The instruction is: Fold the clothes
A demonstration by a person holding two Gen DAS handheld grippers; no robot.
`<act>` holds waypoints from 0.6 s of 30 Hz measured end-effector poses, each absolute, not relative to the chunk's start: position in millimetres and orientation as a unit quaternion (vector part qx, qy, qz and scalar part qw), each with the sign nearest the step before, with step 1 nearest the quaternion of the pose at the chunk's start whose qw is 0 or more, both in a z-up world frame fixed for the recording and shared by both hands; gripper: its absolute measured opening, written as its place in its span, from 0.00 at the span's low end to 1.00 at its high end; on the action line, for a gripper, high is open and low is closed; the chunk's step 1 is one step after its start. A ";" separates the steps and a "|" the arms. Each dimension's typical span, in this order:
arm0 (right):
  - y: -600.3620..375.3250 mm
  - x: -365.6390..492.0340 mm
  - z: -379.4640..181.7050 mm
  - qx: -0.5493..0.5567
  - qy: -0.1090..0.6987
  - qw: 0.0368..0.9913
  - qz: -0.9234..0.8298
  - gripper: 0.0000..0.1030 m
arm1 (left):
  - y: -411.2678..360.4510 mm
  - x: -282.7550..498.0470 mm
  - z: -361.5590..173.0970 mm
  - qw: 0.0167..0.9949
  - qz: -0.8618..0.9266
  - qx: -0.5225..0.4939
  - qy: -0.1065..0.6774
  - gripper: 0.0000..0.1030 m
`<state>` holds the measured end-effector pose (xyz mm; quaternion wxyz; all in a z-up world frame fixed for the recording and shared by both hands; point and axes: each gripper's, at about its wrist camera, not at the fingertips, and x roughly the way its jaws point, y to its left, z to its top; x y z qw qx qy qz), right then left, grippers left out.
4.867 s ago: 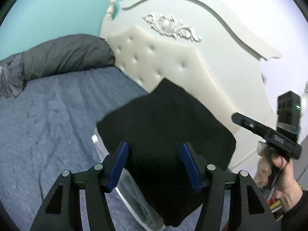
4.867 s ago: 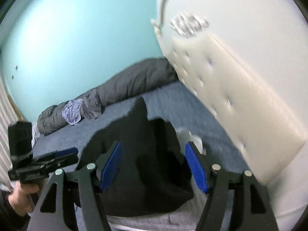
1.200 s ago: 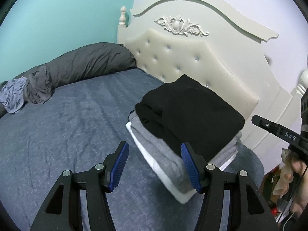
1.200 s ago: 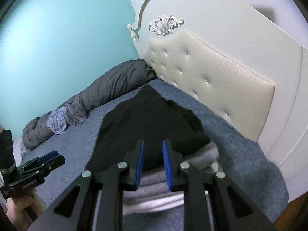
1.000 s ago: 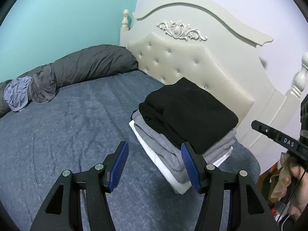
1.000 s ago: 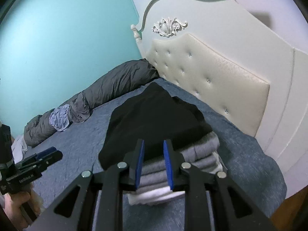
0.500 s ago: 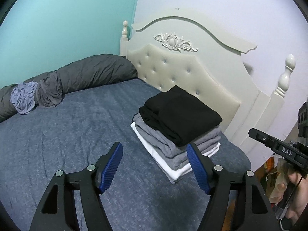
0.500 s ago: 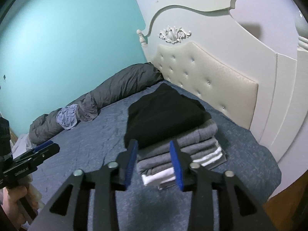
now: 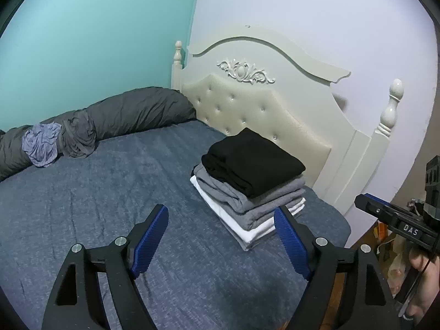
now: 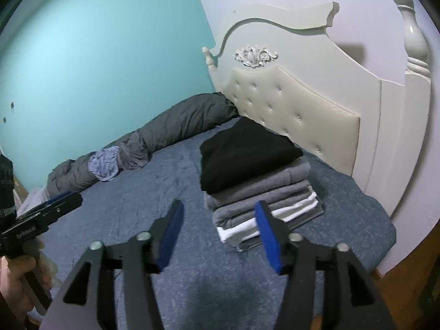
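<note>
We have a stack [image 9: 249,185] of folded clothes on the bed [image 9: 96,192], near the headboard [image 9: 261,115] — a black piece [image 9: 253,162] on top, grey ones under it, white at the bottom. Our left gripper [image 9: 221,236] and right gripper [image 10: 220,233] both hang clear of the stack with jaws apart and nothing between them; both have just been opening. We judge the black piece done and laid down. What is left looks like the crumpled lilac cloth [image 9: 41,144] far off on the grey roll [image 9: 115,121] by the teal wall, though we cannot tell whether it belongs to the job. Hard to read: how many grey pieces the stack holds, and the clutter beyond the bed's corner — dim and cut off by our right hand [image 9: 423,283].
</note>
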<state>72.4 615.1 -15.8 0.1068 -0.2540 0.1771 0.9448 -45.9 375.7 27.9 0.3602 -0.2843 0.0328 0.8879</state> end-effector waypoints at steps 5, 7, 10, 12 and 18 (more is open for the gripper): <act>599.2 84.3 -8.9 -0.253 0.166 0.113 0.946 0.66 | 364.9 -32.6 31.3 0.363 0.889 -0.276 0.037 0.84; 594.6 88.9 -7.7 -0.252 0.167 0.117 0.946 0.69 | 360.5 -27.7 31.9 0.364 0.889 -0.274 0.038 0.84; 585.9 96.1 -6.4 -0.250 0.164 0.124 0.946 0.74 | 352.9 -20.2 32.7 0.367 0.889 -0.272 0.039 0.87; 579.2 101.4 -5.6 -0.249 0.158 0.129 0.947 0.77 | 348.4 -14.9 32.9 0.370 0.888 -0.270 0.042 0.90; 562.1 119.7 -2.9 -0.241 0.152 0.151 0.947 0.86 | 333.3 2.7 34.0 0.369 0.892 -0.257 0.051 0.96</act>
